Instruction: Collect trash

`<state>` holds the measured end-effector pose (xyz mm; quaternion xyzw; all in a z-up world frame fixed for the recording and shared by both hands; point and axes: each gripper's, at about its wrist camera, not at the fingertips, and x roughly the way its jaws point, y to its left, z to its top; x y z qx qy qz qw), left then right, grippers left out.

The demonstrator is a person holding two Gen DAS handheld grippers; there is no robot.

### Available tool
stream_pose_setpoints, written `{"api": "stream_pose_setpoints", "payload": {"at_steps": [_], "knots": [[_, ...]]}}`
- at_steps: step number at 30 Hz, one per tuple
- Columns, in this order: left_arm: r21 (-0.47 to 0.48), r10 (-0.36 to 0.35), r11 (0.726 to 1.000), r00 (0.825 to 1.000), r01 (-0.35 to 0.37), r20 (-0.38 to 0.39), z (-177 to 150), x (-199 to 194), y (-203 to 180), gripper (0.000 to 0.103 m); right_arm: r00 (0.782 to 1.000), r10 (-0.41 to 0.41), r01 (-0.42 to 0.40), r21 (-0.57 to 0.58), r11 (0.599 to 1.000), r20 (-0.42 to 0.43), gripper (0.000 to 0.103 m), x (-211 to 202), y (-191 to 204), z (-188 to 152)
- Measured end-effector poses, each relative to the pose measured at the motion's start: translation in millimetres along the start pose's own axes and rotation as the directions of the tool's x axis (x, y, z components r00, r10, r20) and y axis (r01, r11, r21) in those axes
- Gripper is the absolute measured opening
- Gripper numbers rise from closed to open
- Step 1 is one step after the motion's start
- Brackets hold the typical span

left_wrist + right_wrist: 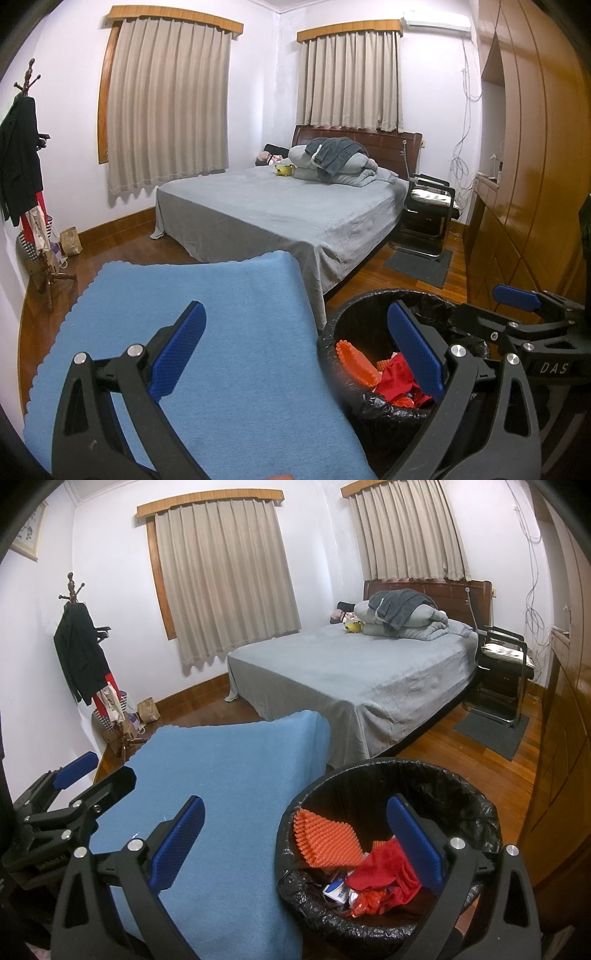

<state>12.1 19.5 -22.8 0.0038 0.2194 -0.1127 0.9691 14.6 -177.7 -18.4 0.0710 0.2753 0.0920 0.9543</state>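
Observation:
A round bin with a black liner stands on the floor beside a table covered by a blue cloth. Inside lie an orange ribbed pad, red crumpled wrappers and a small blue-white packet. My right gripper is open and empty, its right finger over the bin. My left gripper is open and empty above the blue cloth, next to the bin. The orange pad and red wrappers also show there. The left gripper's fingers show at the left of the right wrist view.
A bed with a grey cover stands beyond the table. A coat stand with bags at its foot is at the left wall. A black chair and a dark mat are beside the bed. Wooden wardrobes line the right.

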Motion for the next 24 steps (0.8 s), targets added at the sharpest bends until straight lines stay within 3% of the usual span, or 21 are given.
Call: {"api": "stream_pose_setpoints", "payload": {"at_steps": [24], "knots": [[0.007,0.0,1.0,1.0,0.0,-0.006,-2.4,-0.9,2.3,0.096,1.0,-0.001,0.001,0.007,1.0,-0.01,0.097,-1.3,5.4,-5.5]]}}
